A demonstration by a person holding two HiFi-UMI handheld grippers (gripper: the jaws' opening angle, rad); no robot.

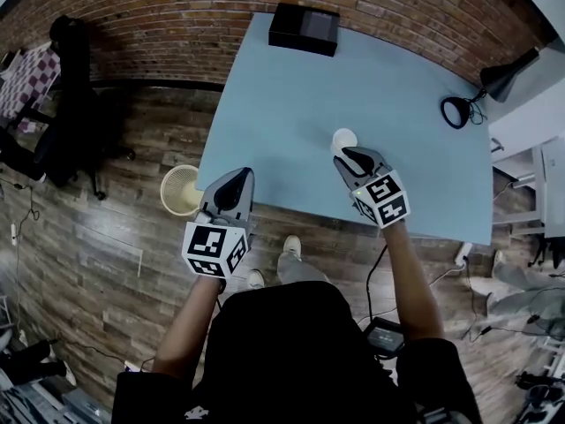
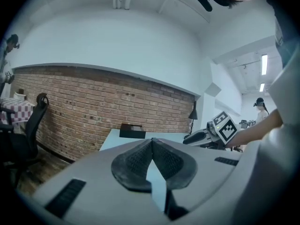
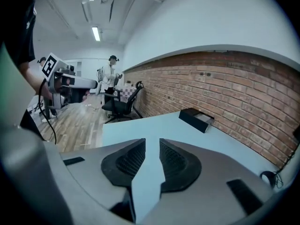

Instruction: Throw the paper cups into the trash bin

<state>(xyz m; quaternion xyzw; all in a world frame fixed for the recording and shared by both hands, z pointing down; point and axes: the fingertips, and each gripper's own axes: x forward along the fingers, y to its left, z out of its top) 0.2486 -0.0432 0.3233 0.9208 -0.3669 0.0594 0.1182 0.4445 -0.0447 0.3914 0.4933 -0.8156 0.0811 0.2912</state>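
Note:
A white paper cup (image 1: pixel 344 138) stands on the light blue table (image 1: pixel 291 113), right of the middle. My right gripper (image 1: pixel 349 155) hovers just on the near side of the cup, its tips almost at the rim. In the right gripper view the right gripper (image 3: pixel 152 142) shows a narrow gap between the jaws with only table behind it; the cup is hidden there. My left gripper (image 1: pixel 233 186) hangs over the table's front left corner, and in its own view the left gripper (image 2: pixel 152 140) is shut on nothing. A cream mesh trash bin (image 1: pixel 181 189) stands on the floor left of that corner.
A black box (image 1: pixel 305 27) lies at the table's far edge against the brick wall. A black desk lamp (image 1: pixel 461 110) sits at the right side of the table. A dark office chair (image 1: pixel 75 104) stands on the wooden floor to the left.

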